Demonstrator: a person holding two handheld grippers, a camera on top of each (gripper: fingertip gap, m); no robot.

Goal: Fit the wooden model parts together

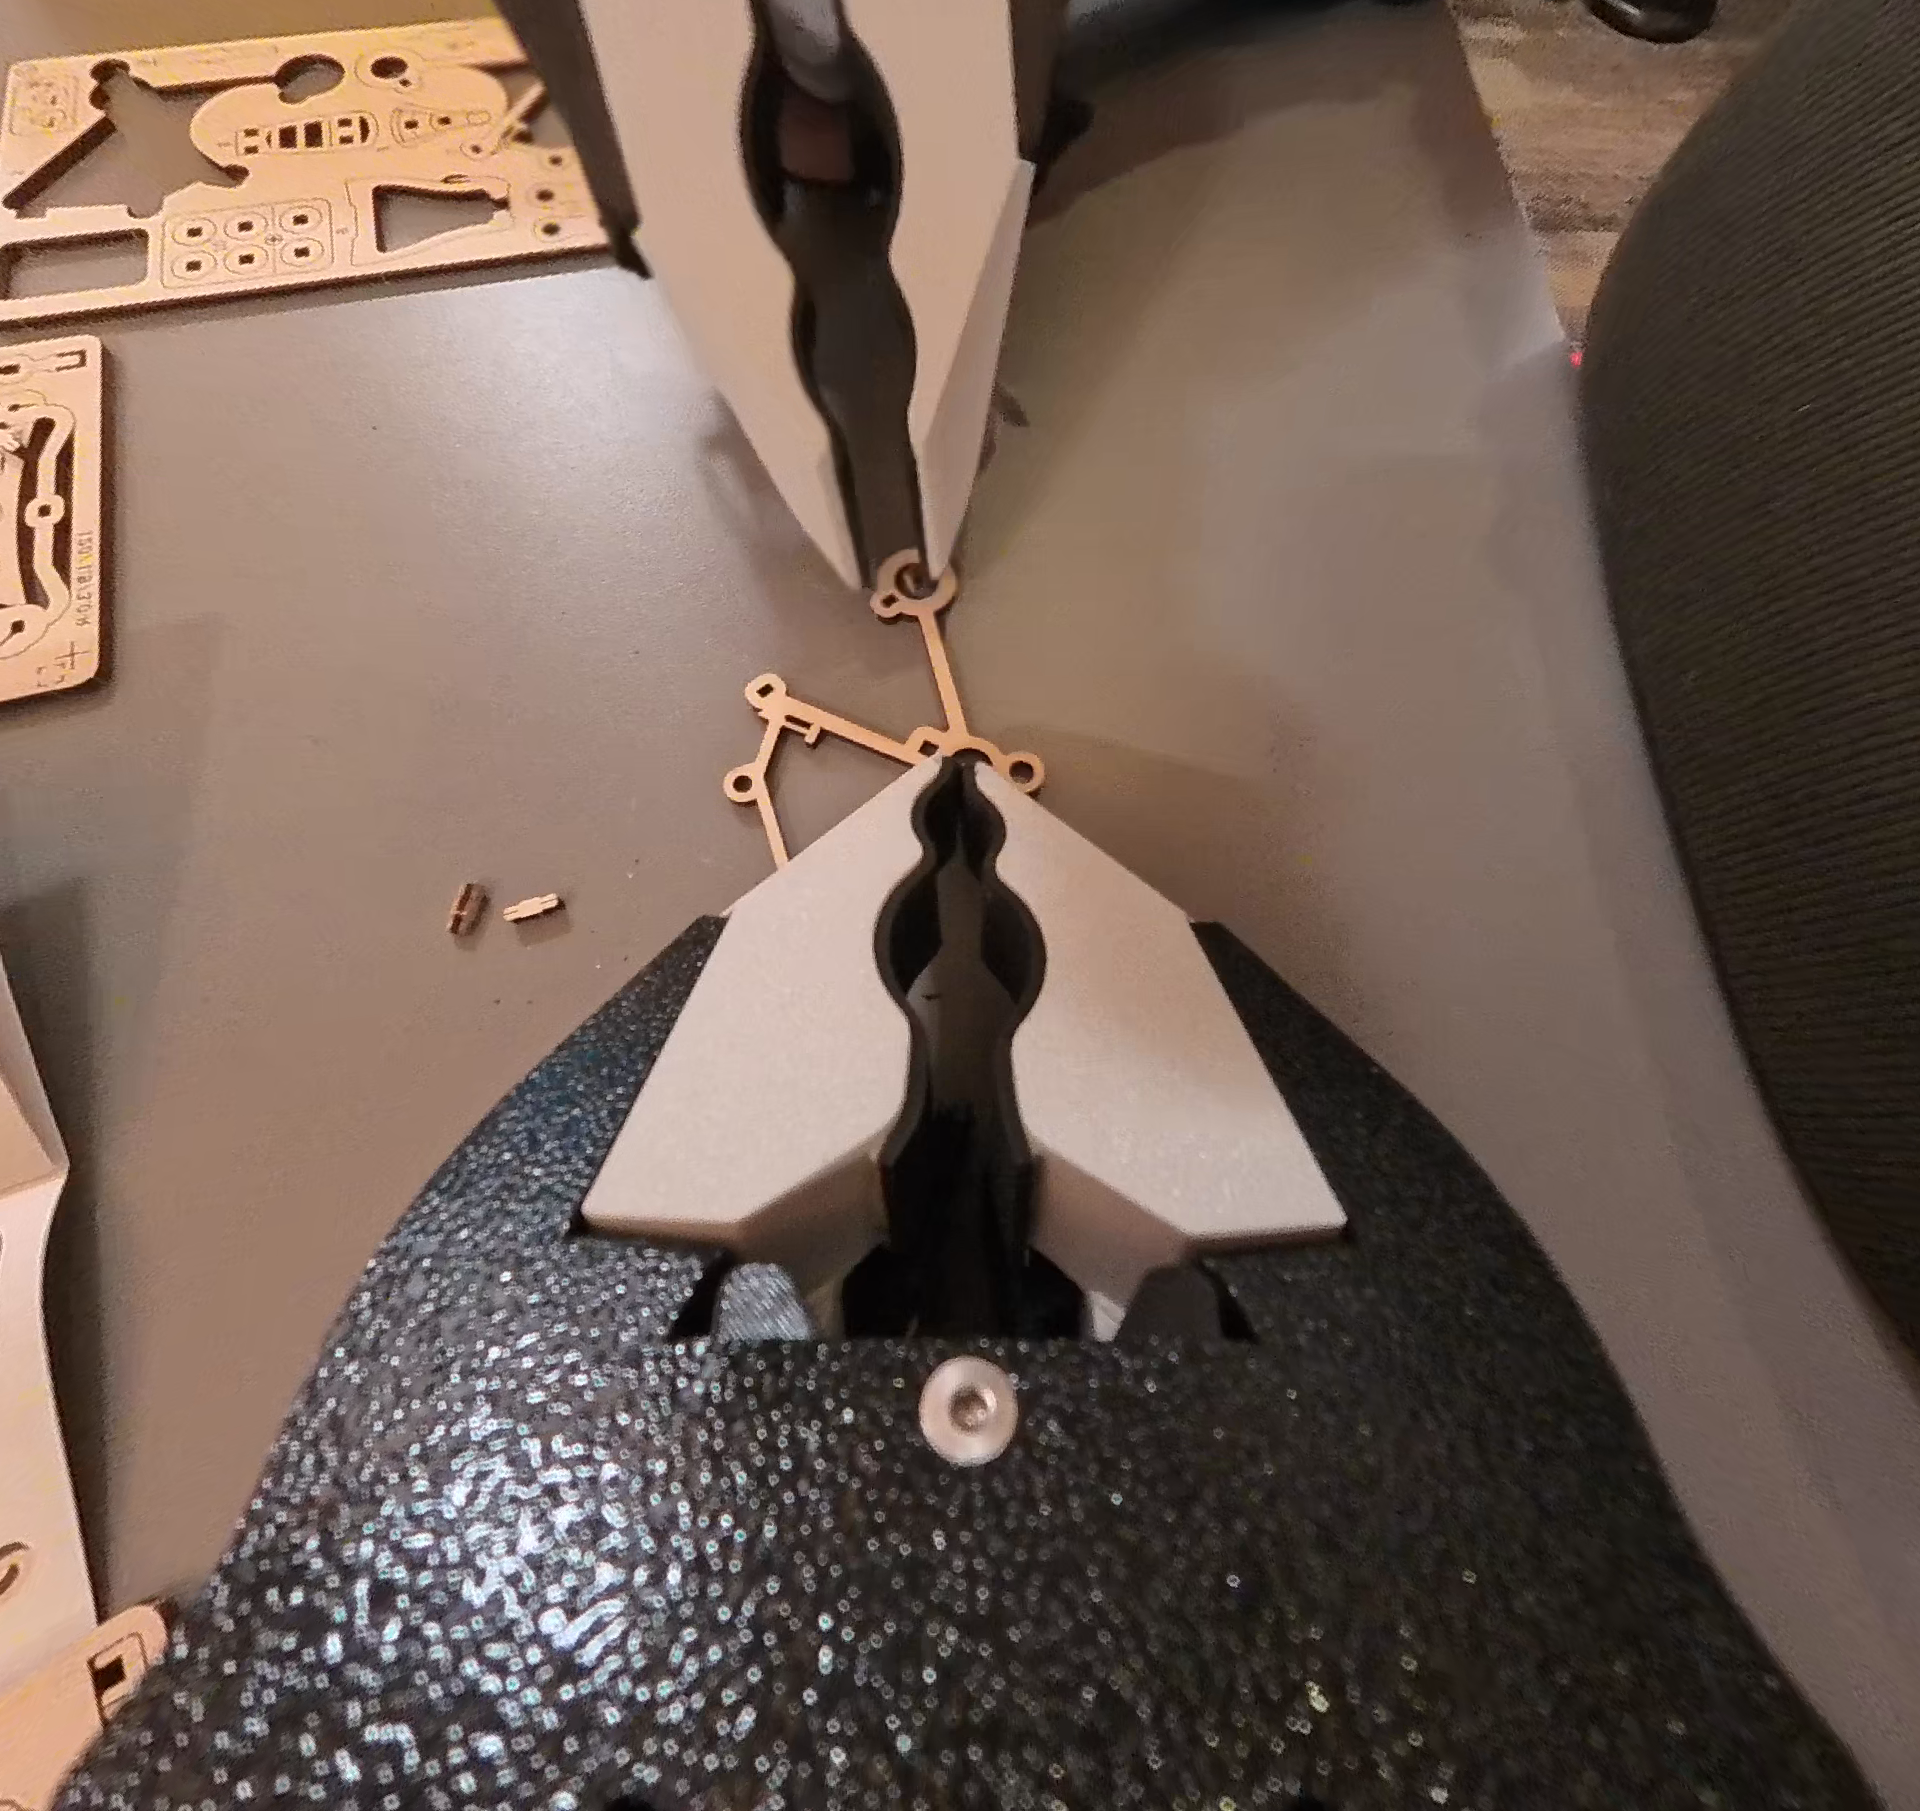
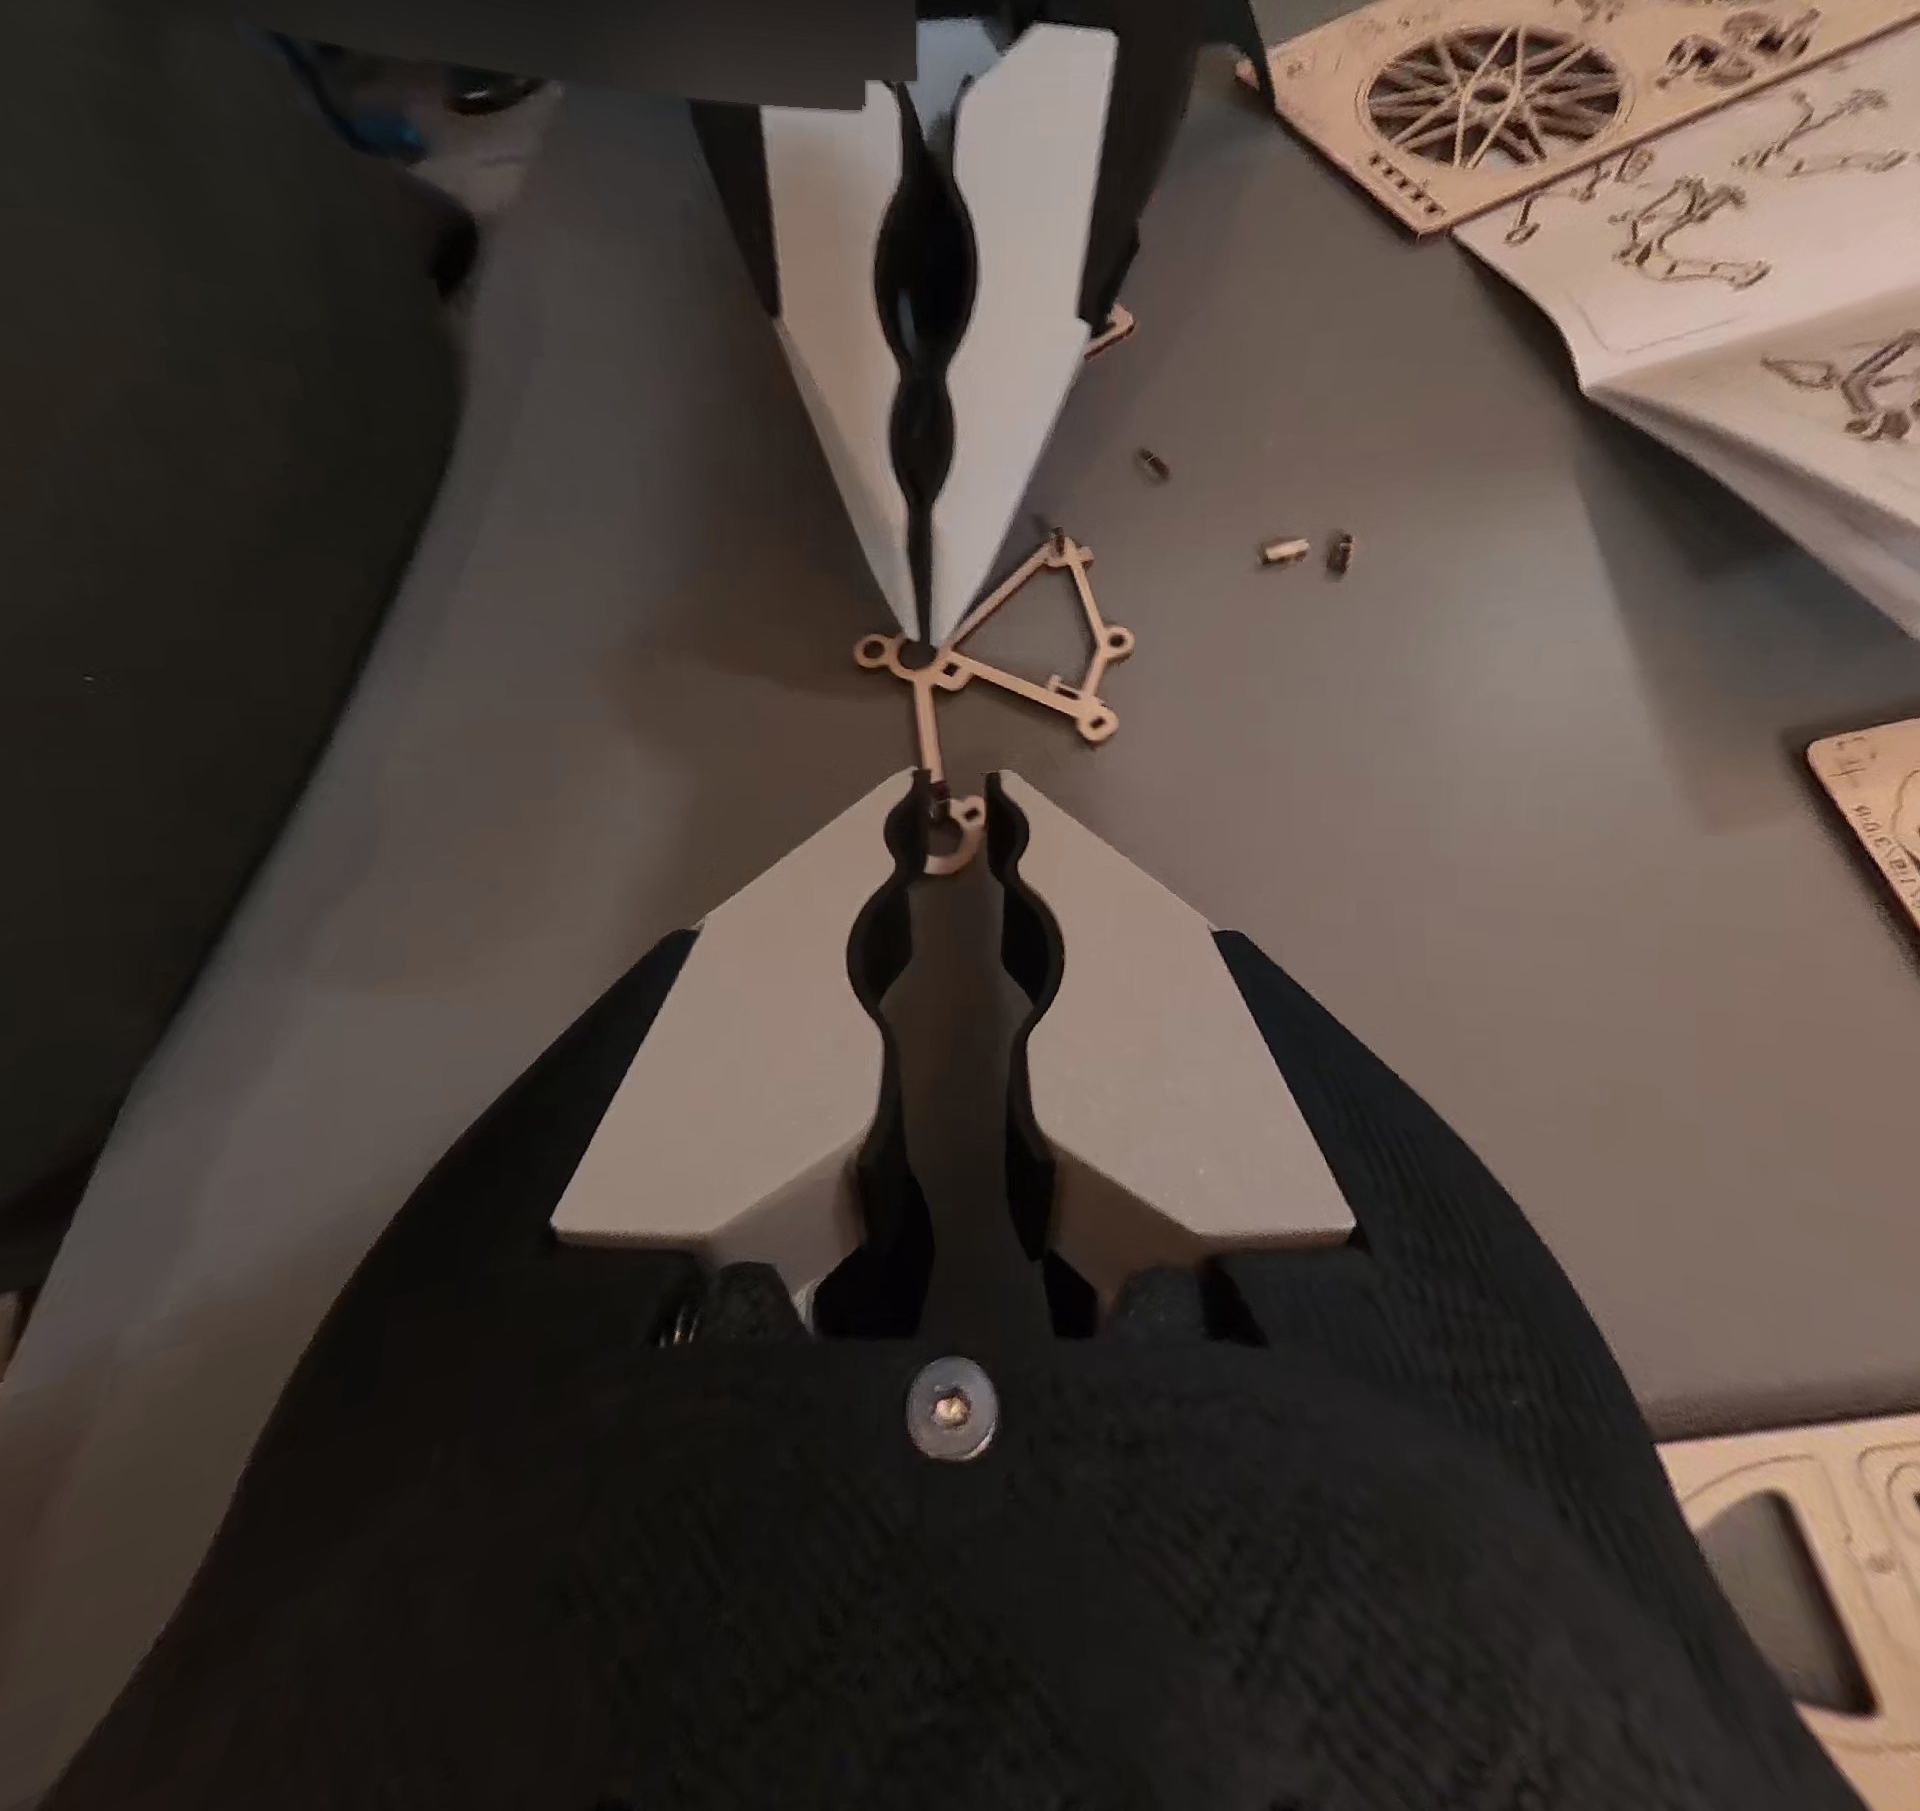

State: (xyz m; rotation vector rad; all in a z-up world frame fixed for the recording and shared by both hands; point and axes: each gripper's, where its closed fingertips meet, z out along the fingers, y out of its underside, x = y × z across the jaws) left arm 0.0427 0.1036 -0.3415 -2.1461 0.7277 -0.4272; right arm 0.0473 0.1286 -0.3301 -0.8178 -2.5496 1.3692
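Breakage looks like the main risk: the thin wooden frame piece (image 1: 831, 743) lies flat on the grey table (image 1: 364, 566), and its slender stem could snap or the whole piece skid if either tool twists or lifts while the other bears down. Farther left, two tiny loose connectors (image 1: 504, 907) sit beside the frame, well within reach of a careless sweep, and they would be hard to recover. The left gripper (image 1: 961, 769) comes in from the near side, angled low, its jaws closed and its tips resting at the frame's central ring, apparently pinning it down rather than pinching it, though the contact itself is hidden under the tips. The right gripper (image 2: 954, 776) approaches from the opposite, far end, tilted steeply down, with its jaws parted and the small ring at the stem's end (image 2: 951, 831) lying between its fingers (image 2: 810, 888); one finger sits just beside the ring, the other apart from it.
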